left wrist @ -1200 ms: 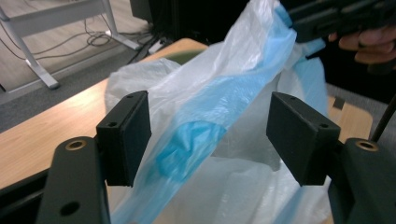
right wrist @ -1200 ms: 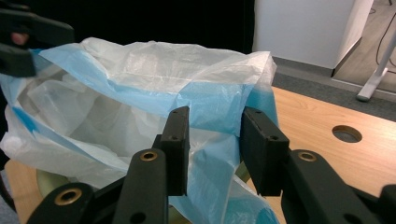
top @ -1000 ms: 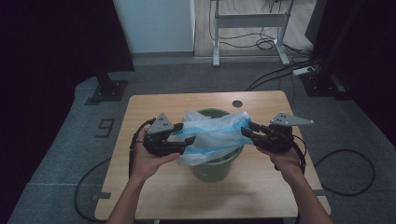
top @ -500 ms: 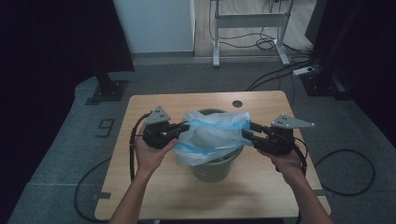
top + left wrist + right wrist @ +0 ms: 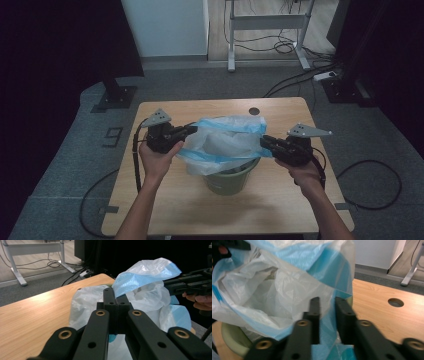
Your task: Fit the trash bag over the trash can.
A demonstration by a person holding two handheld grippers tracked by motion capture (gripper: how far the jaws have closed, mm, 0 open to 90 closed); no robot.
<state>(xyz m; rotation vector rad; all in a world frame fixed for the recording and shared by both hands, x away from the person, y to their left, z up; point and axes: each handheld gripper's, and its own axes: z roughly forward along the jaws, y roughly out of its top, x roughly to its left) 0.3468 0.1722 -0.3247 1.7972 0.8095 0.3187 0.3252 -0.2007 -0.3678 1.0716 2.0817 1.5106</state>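
A translucent white plastic bag (image 5: 227, 142) with a blue rim is stretched open above a green bin (image 5: 230, 181) in the middle of the wooden table (image 5: 150, 200). My left gripper (image 5: 192, 129) is shut on the bag's left rim. In the left gripper view its jaws (image 5: 115, 296) pinch the blue edge of the bag (image 5: 147, 292). My right gripper (image 5: 263, 141) holds the bag's right rim. In the right gripper view, blue film of the bag (image 5: 274, 282) sits between the jaws of the gripper (image 5: 327, 302), above the bin (image 5: 232, 337).
A round cable hole (image 5: 254, 110) is in the table's far edge. Cables trail from both grippers over the table's sides. Beyond the table are a desk frame (image 5: 265, 30) and loose cords on the floor. Bare wood lies in front of the bin.
My left gripper has moved left and farther away with the bag's rim, pulling the bag's mouth wider over the bin. The right gripper has barely shifted.
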